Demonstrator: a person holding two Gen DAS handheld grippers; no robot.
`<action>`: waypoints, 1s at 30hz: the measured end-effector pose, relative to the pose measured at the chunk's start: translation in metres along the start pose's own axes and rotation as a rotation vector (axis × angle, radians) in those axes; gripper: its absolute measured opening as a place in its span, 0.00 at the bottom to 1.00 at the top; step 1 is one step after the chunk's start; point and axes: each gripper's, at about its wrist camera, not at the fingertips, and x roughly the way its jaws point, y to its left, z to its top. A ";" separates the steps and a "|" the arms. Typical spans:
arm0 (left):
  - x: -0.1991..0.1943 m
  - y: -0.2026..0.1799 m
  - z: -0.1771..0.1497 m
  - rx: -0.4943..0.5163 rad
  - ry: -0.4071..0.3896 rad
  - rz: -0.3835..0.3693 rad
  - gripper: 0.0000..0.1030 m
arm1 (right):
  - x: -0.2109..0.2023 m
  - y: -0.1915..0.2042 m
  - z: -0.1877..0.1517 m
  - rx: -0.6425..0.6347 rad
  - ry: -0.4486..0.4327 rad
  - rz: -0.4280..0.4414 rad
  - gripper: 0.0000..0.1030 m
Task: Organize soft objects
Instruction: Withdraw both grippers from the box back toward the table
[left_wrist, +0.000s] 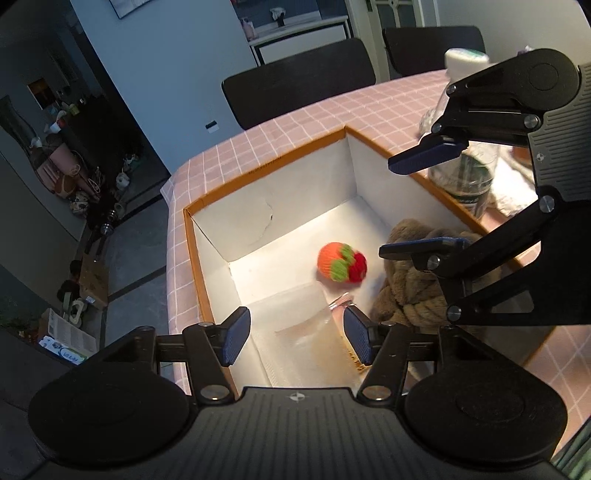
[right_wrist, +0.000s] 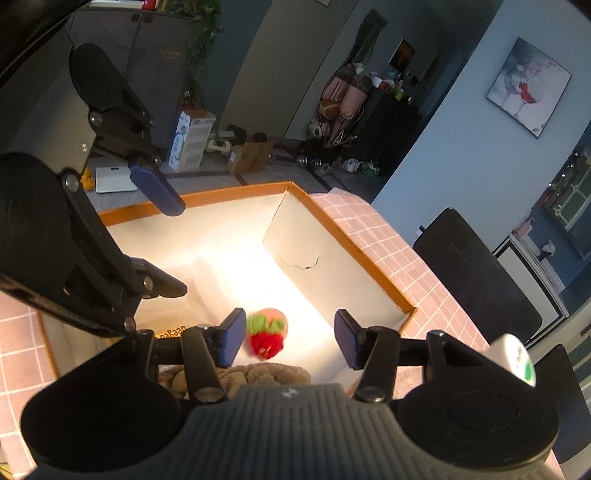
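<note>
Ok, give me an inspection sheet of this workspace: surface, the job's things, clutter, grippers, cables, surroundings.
Surface: table with pink checked cloth; an open orange-rimmed box with white inner walls sits on it.
Job's things: knitted orange, green and red ball on the box floor, slightly blurred; brown plush item in the box beside it, next to the ball.
Clutter: clear plastic bottle with white cap on the table just outside the box; clear plastic sheet on the box floor.
Grippers: left gripper open, empty, over the box; right gripper open, empty, above the ball.
Cables: nothing seen.
Surroundings: dark chairs at the table; boxes and bags on the floor; framed picture on the wall.
</note>
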 end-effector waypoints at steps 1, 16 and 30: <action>-0.003 0.000 -0.001 -0.001 -0.008 0.000 0.66 | -0.005 0.000 -0.001 0.001 -0.007 -0.004 0.53; -0.078 -0.054 -0.003 -0.063 -0.276 -0.118 0.66 | -0.115 -0.025 -0.067 0.208 -0.117 -0.063 0.57; -0.053 -0.146 0.029 -0.054 -0.336 -0.352 0.66 | -0.171 -0.073 -0.176 0.394 -0.014 -0.184 0.63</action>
